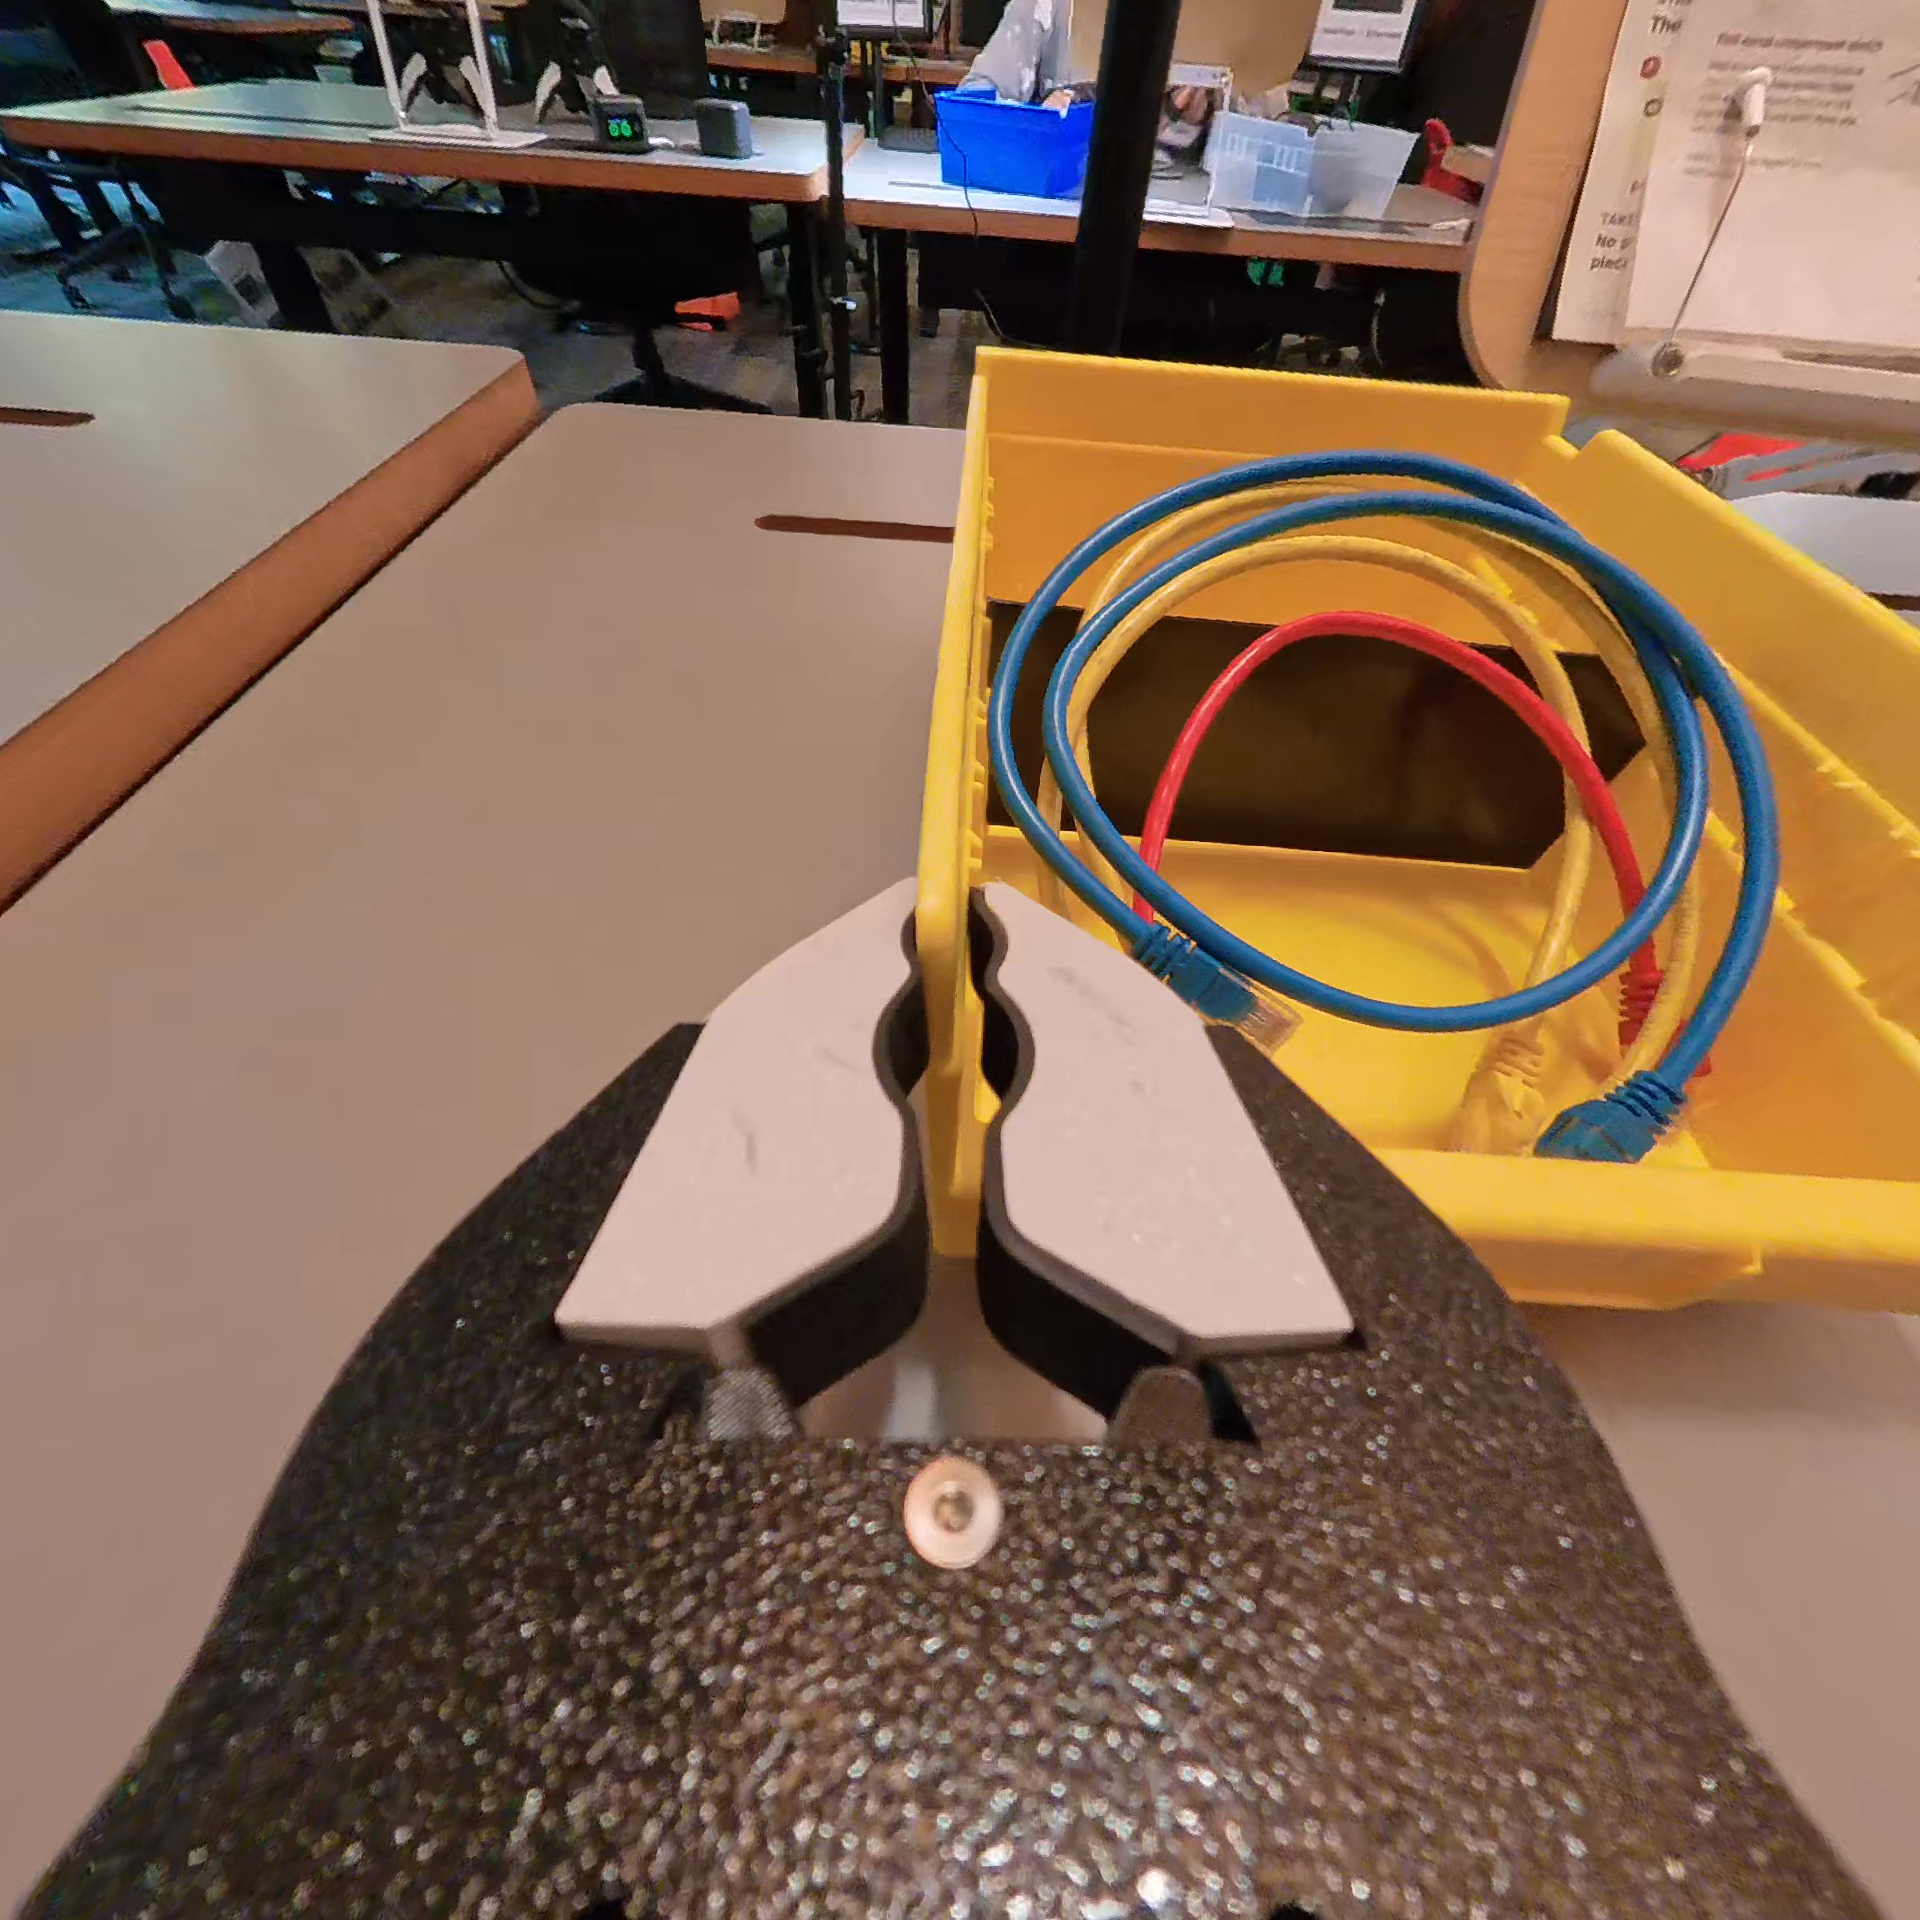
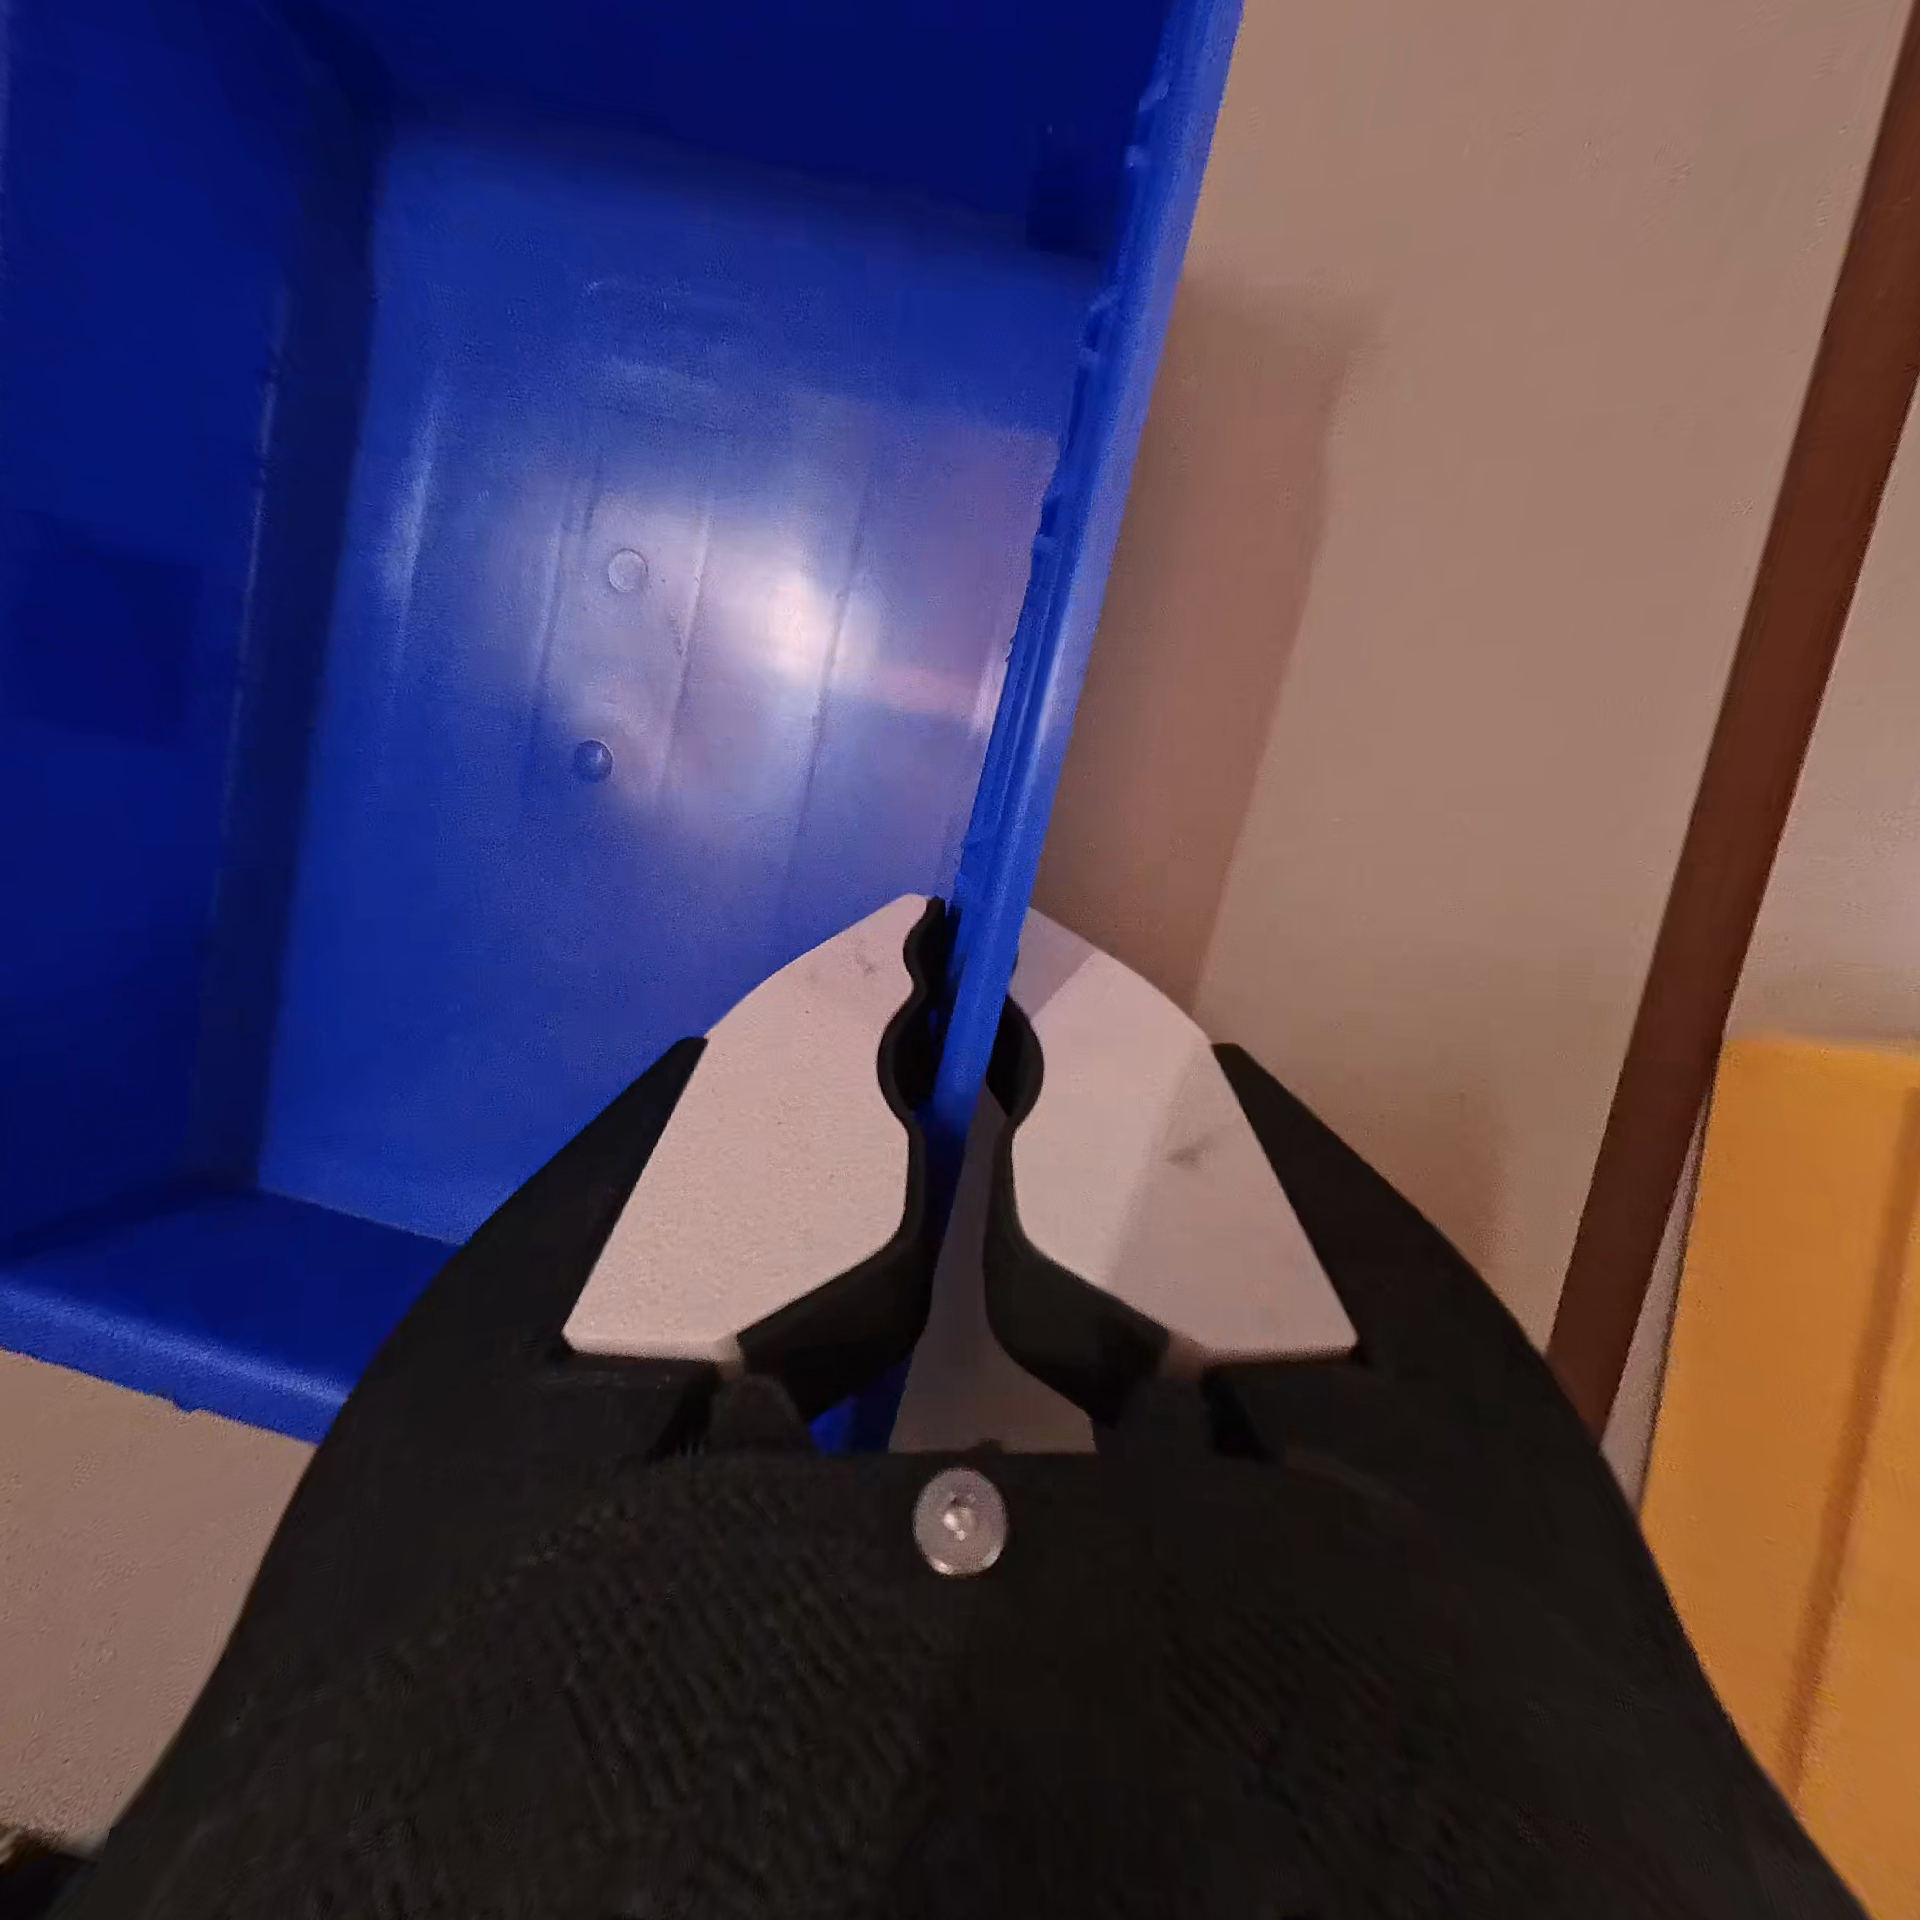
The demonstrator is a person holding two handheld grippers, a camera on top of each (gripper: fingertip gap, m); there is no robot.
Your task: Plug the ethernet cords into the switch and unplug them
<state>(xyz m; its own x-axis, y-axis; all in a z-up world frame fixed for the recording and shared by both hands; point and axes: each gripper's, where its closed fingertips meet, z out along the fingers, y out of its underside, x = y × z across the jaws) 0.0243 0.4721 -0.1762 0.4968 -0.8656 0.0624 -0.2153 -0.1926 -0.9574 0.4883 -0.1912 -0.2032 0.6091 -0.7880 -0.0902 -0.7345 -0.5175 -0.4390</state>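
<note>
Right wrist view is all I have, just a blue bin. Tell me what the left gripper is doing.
Observer: The left gripper is closed on the near left wall of a yellow bin.
Operator: List what's inside that bin.
Observer: Three ethernet cords: a blue cord, a yellow cord and a red cord, loosely coiled together.
Operator: Say whether any cord is plugged in.
Observer: The blue cord's two plugs lie loose in the bin; no switch shows in either view.

Left gripper point(image 1: 948, 935) and right gripper point(image 2: 971, 940): jaws clamped.
</note>
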